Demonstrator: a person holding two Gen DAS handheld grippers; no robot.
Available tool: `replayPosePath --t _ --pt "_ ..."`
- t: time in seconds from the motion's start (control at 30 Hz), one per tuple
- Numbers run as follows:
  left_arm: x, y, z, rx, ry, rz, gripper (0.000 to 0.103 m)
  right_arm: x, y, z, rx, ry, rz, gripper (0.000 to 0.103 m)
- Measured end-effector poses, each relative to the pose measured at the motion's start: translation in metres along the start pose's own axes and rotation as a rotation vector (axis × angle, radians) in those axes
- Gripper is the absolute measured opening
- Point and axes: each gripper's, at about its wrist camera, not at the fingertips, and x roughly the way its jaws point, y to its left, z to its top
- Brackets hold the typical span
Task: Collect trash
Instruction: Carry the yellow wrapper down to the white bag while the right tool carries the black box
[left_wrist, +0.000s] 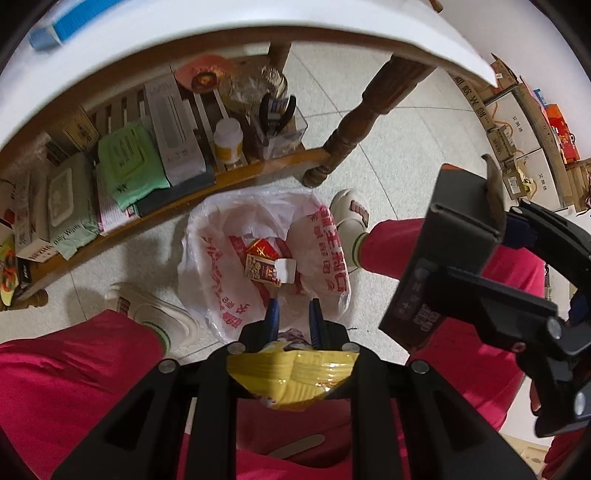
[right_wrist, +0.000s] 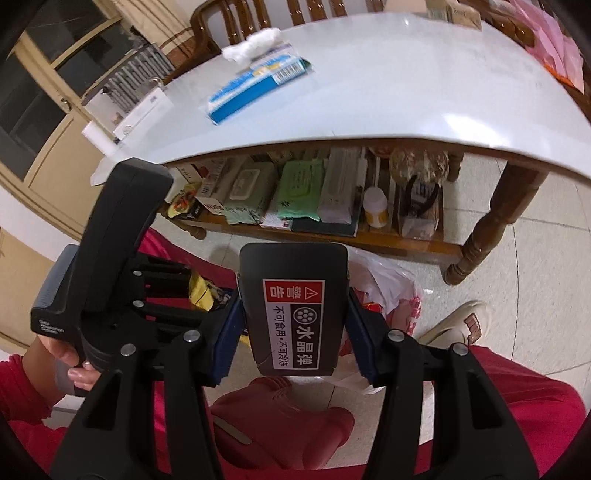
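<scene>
Here the left tongs (left_wrist: 293, 314) pinch a yellow wrapper (left_wrist: 291, 380) directly above the open trash bag (left_wrist: 221, 258) at mid-frame — the nearer pair. The right tongs (right_wrist: 293, 332) clamp a black box (right_wrist: 293, 306), held upright, off toward the bag's right side.

Under the white tabletop (right_wrist: 369, 92) a wooden shelf (left_wrist: 236, 173) holds a green wipes pack (left_wrist: 127, 162), a grey-lidded baby wipes pack (left_wrist: 68, 203), a tall white box (left_wrist: 171, 125), a white bottle with a yellow label (left_wrist: 228, 142) and a clear bin with black pliers (left_wrist: 277, 110). Cardboard boxes (left_wrist: 517, 110) line the far wall. Wooden chairs (right_wrist: 258, 18) stand behind the table.
</scene>
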Motion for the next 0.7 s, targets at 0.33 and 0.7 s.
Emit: replayPosePath --t 0.33,0.7 --pt "0.055 0.021 0.013 -0.059 0.074 0.012 0.017 0.052 -0.032 -0.013 0.068 0.049 -0.078 0.052" --pt "0.124 0.05 0.029 -0.143 0.187 0.003 0.017 0.116 -0.056 -0.022 0.126 0.146 -0.117 0.052"
